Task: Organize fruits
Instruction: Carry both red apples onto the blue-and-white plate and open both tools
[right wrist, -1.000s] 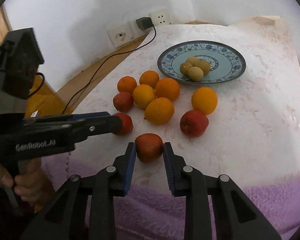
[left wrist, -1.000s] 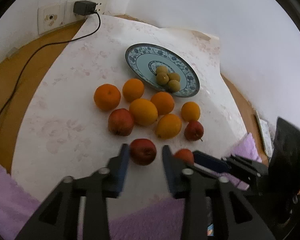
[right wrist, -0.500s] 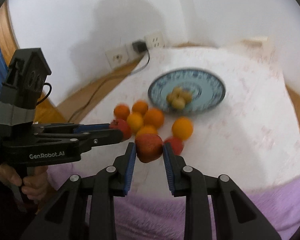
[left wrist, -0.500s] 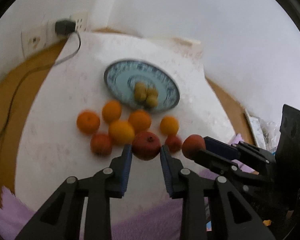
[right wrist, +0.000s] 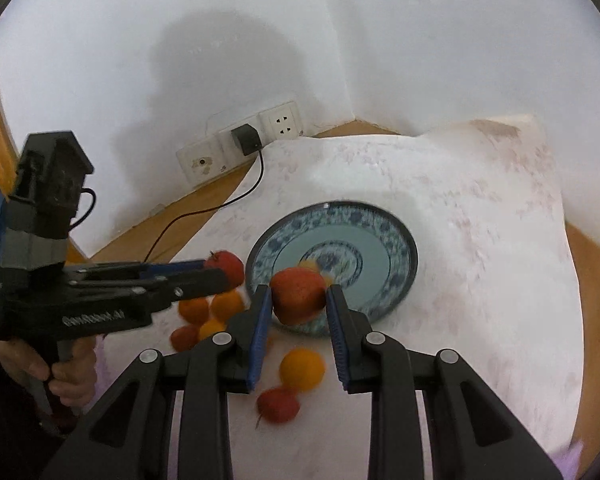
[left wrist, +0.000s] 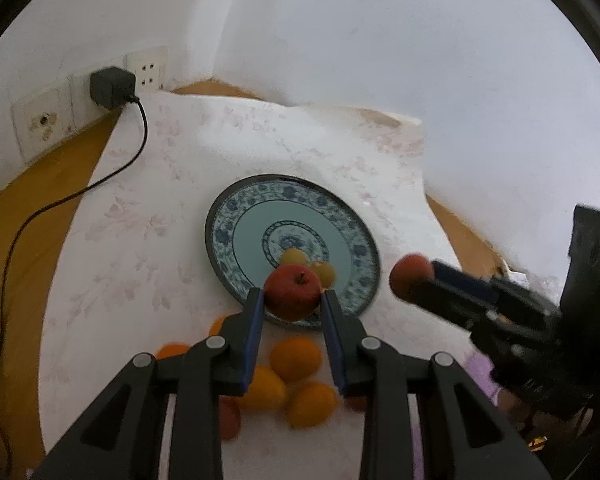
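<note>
My left gripper is shut on a red apple and holds it in the air over the near rim of the blue patterned plate. My right gripper is shut on another red apple, also lifted above the plate's near edge. Small yellow-green fruits lie in the plate. Several oranges and a red apple lie on the white cloth below. The left gripper with its apple shows in the right wrist view, the right one in the left wrist view.
A white floral cloth covers the wooden table. Wall sockets with a black charger and its cable are at the back left. White walls meet in a corner behind the plate. Purple towel at the near edge.
Both grippers closed on their apples, lifted them off the cloth and carried them forward to just over the plate's near rim. The other fruits stayed in place.
</note>
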A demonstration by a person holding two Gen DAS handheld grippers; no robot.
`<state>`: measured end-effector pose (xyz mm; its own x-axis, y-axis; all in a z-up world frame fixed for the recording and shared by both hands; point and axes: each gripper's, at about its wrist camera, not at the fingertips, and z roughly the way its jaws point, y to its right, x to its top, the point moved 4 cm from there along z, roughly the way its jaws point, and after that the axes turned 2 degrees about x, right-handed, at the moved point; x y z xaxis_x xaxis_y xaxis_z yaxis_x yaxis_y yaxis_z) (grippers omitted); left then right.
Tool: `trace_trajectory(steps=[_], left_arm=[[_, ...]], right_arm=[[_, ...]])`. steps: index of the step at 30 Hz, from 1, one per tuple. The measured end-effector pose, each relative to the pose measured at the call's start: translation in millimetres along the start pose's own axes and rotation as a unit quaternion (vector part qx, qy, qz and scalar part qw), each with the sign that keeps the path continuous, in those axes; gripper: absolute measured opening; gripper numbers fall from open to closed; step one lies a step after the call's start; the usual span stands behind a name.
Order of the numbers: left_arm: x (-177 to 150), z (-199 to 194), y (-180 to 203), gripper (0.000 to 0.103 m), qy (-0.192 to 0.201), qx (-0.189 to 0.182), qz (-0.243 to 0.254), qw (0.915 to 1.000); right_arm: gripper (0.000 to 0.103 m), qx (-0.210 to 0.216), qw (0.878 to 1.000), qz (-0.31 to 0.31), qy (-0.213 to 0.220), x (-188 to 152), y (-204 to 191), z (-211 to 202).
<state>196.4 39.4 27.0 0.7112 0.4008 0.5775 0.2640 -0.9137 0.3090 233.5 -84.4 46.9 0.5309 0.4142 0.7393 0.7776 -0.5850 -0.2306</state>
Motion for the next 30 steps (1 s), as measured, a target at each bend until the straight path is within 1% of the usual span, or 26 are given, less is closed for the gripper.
trace_trajectory(steps=[5,8,12,14,17,19,20,22,24,27,30], left_arm=[[-0.3,25.6,-12.9,0.030,-0.016,-0.005,-0.037,0.9992],[0.9,32.5,-14.8,0.030,-0.015,-0.005,-0.048,0.9987],[3.3,40.6,-17.2,0.030,-0.016,0.003,-0.050,0.9986],[3.4,44.2,-19.0,0.030,-0.022,0.006,-0.052,0.9984],[3.5,46.9,-18.8,0.030,-0.023,0.005,-0.052,0.9984],[4.0,46.4,-18.0,0.030,-0.023,0.009,-0.046,0.9986],[4.7,44.7,-18.4,0.031,-0.018,0.013,-0.045,0.9987],[6.3,41.9,-19.2,0.034,-0.010,0.016,-0.045,0.9988],[9.2,37.3,-20.2,0.043,0.000,0.011,-0.049,0.9987],[12.3,32.2,-23.8,0.044,0.012,0.008,-0.057,0.9983],[11.9,36.2,-30.8,0.044,0.003,0.008,-0.070,0.9975]], right_arm=[[0.029,0.006,1.000,-0.007,-0.025,17.1,11.6,35.8],[0.029,0.021,0.999,-0.002,-0.042,23.9,17.8,54.3],[0.029,0.039,0.997,-0.015,-0.057,31.4,20.3,78.7],[0.029,0.058,0.996,-0.021,-0.067,32.8,16.9,90.1],[0.029,0.085,0.992,-0.037,-0.086,29.9,9.4,101.9],[0.029,0.089,0.991,-0.049,-0.090,26.8,6.2,106.9],[0.029,0.100,0.990,-0.047,-0.089,26.0,5.4,108.6],[0.029,0.108,0.989,-0.039,-0.091,26.0,5.5,111.5],[0.029,0.104,0.989,-0.042,-0.096,25.3,6.6,115.5],[0.029,0.102,0.987,-0.059,-0.111,25.0,5.6,117.9],[0.029,0.100,0.985,-0.072,-0.118,26.6,3.1,121.3]])
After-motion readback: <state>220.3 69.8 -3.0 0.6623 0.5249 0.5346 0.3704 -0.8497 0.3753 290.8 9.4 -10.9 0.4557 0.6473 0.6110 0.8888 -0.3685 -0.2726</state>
